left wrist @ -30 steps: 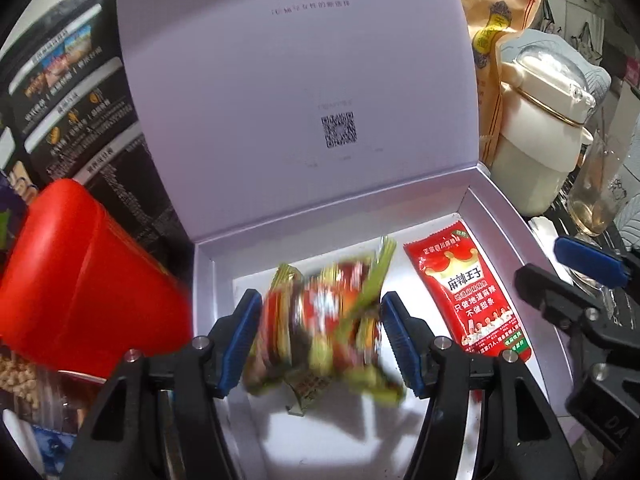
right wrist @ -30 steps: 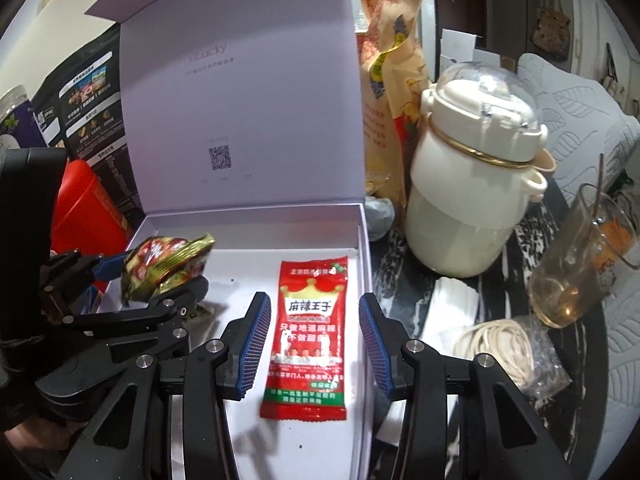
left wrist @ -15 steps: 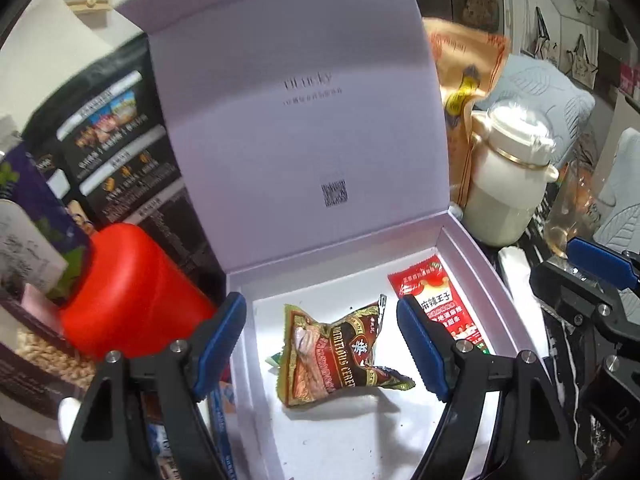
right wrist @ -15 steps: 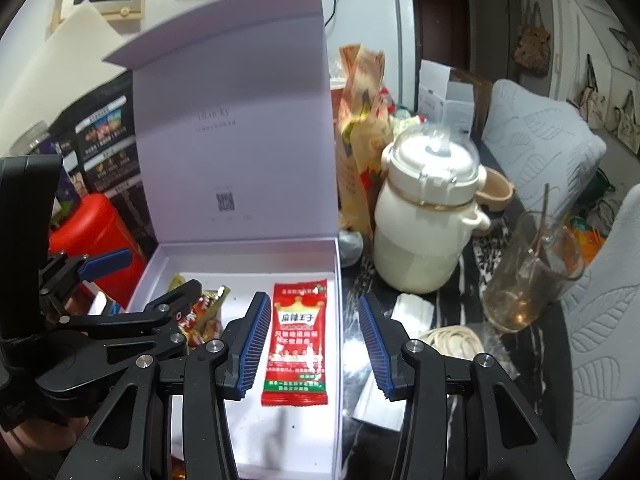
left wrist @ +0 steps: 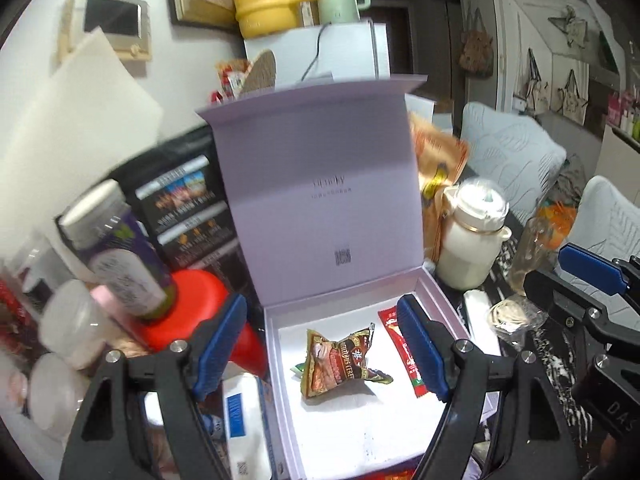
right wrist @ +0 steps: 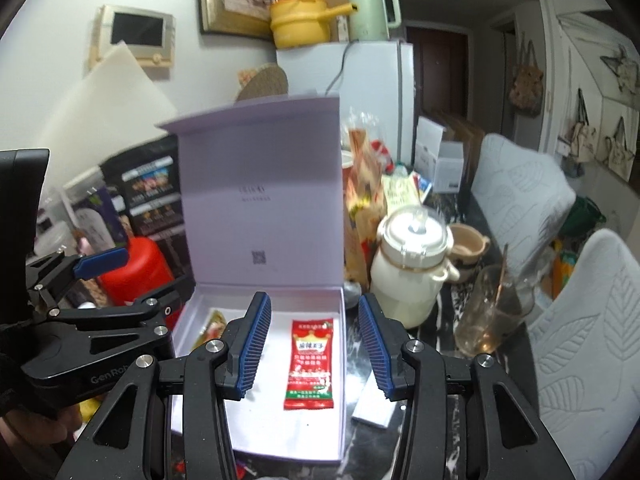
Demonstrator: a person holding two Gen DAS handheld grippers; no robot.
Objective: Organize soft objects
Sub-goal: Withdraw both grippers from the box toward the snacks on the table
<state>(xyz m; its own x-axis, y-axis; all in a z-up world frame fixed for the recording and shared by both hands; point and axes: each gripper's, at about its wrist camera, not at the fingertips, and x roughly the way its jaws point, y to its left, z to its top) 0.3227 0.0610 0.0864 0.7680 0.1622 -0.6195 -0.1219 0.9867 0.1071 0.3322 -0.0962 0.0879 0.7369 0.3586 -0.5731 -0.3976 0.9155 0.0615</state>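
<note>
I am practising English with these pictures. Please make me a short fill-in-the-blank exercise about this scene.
1. The lid of the lilac box stands ____.
2. Inside the box lie ____ snack packets.
3. The red sachet lies to the ____ of the brown snack packet in the left wrist view.
4. The left gripper holds ____.

Missing words: open; two; right; nothing

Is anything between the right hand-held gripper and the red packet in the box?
Nothing visible. The red packet lies flat on the floor of the open box, its lid upright behind. The right hand-held gripper hangs above, jaws apart and empty. The brown packet lies apart, to its left.
</note>
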